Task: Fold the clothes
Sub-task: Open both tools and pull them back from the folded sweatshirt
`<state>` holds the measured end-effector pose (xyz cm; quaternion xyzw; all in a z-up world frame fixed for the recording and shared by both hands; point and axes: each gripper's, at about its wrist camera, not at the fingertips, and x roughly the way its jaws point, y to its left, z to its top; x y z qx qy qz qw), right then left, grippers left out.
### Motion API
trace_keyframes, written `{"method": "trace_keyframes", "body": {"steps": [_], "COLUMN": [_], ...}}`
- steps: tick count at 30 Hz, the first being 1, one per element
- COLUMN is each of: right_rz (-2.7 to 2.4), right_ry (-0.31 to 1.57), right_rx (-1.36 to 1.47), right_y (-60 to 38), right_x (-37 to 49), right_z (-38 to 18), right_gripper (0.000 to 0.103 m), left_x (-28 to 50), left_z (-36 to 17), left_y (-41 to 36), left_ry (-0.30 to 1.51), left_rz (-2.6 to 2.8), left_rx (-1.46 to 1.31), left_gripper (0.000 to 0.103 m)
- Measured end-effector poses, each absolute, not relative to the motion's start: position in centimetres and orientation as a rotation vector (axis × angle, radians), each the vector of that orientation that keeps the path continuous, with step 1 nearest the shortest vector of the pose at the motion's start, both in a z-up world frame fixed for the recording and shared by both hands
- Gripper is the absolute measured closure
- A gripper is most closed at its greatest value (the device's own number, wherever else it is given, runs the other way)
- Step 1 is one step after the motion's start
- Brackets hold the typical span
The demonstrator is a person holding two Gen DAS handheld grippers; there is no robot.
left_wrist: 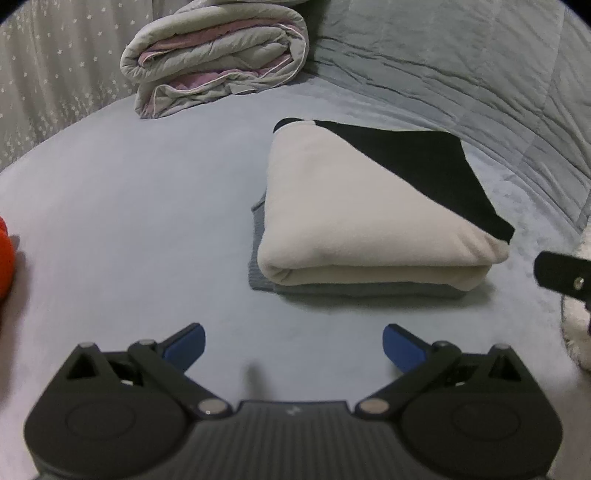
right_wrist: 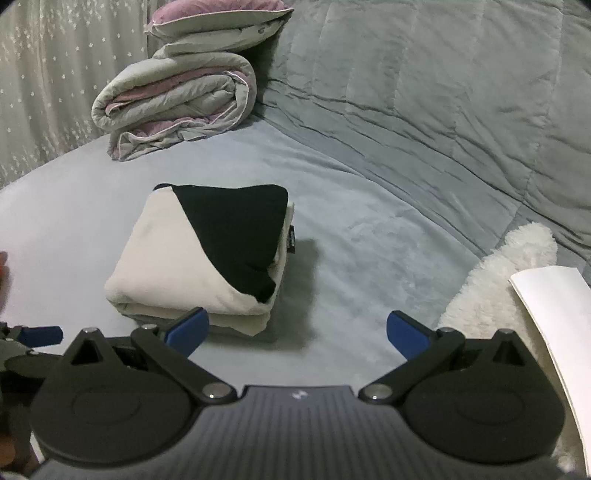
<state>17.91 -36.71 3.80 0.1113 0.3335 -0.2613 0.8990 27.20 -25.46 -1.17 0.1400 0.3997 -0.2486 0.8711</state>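
Note:
A folded cream garment with a black panel lies on top of a folded grey garment on the blue-grey bed sheet. The right wrist view shows the same stack left of centre. My left gripper stands open over bare sheet in front of the stack, nothing between its blue pads. My right gripper is open too, its left pad close to the stack's near corner, with nothing held. Part of the right gripper shows at the left wrist view's right edge.
A rolled grey and pink quilt lies at the back left, with a pillow on top. A grey-green quilted cover rises behind. A white fluffy thing and a white sheet lie right. Something red sits at the left edge.

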Motion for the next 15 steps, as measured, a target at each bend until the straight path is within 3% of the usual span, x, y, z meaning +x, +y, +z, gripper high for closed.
{"method": "trace_keyframes", "body": {"steps": [15], "right_rz": [-0.535], "right_ry": [0.702], "right_rx": [0.22], "right_y": [-36.73], "right_x": [18.12], "right_z": [3.7], "right_gripper": [0.0], "left_x": [26.81], "left_z": [-1.07], "left_y": [-25.84], "left_ry": [0.818], "left_rz": [-0.526], "left_rx": [0.302], "left_gripper": [0.001]}}
